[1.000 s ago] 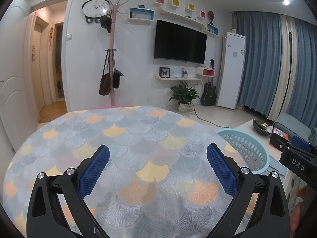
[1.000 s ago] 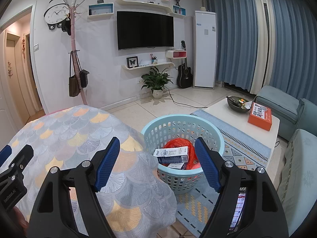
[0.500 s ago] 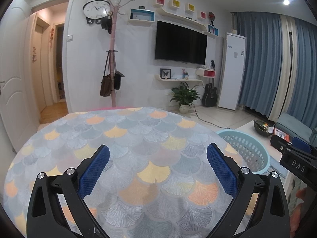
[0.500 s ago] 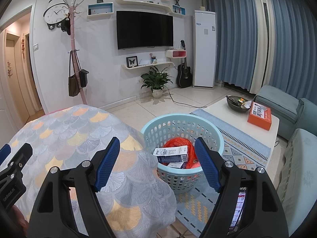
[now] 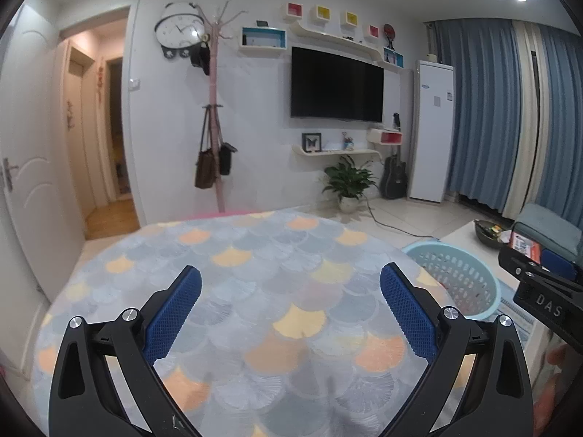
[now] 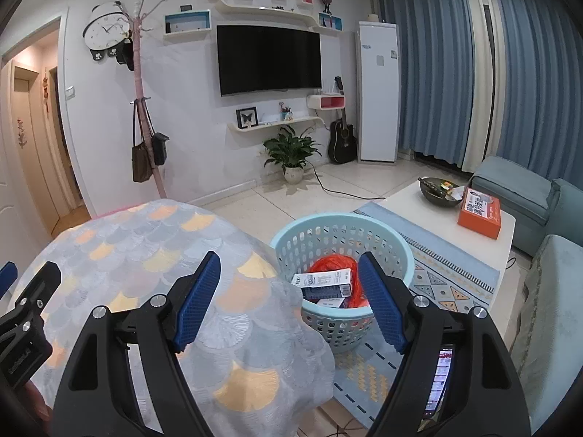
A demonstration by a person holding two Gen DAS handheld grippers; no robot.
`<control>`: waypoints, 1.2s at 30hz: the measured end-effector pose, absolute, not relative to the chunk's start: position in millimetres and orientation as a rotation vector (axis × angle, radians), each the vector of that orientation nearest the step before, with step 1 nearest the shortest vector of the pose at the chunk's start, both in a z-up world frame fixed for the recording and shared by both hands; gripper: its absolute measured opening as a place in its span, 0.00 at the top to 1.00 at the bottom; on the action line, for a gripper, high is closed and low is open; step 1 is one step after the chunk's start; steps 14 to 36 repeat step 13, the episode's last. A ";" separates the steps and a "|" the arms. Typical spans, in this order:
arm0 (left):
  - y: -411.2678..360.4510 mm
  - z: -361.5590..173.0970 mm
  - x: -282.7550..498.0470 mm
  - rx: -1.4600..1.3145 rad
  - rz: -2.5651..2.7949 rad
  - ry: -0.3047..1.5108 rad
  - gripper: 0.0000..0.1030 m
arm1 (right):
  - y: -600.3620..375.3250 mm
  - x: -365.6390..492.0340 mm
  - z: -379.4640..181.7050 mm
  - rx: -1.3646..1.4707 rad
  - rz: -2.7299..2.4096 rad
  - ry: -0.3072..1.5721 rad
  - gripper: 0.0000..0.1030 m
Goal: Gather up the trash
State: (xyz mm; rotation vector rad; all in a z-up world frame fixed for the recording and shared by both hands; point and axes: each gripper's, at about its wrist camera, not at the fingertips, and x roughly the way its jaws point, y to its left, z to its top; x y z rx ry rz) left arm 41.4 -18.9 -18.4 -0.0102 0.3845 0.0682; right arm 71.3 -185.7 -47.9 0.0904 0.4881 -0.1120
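Observation:
A light blue perforated basket (image 6: 342,235) stands on the floor beside the round table (image 6: 145,255). Inside it lie a white and blue carton (image 6: 324,280), another small box (image 6: 329,303) and a crumpled orange bag (image 6: 333,265). My right gripper (image 6: 289,284) is open above the table's edge and the basket, nothing between its blue pads. My left gripper (image 5: 289,293) is open over the fan-patterned tablecloth (image 5: 255,284), holding nothing. In the left wrist view the basket (image 5: 455,273) shows at the right, its contents mostly hidden, and the right gripper's body (image 5: 539,291) is at the far right edge.
A white coffee table (image 6: 437,211) holds a dark bowl (image 6: 437,191) and an orange box (image 6: 481,213). A patterned rug (image 6: 448,273) lies under the basket. Blue sofa seats (image 6: 517,189) stand at the right. A coat stand (image 6: 144,109), plant (image 6: 291,153), guitar (image 6: 342,138) line the far wall.
The left wrist view has risen and tilted up a little, so the table sits lower in it. The right gripper has kept still. Both stay open.

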 end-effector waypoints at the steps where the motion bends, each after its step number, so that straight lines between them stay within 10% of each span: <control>1: -18.2 -15.6 39.5 -0.003 0.078 0.376 0.07 | -185.0 70.2 -46.2 0.091 -0.107 0.487 0.28; 36: -1.2 0.9 31.2 -0.031 0.134 0.362 0.07 | -161.2 63.0 -20.1 0.062 -0.047 0.434 0.28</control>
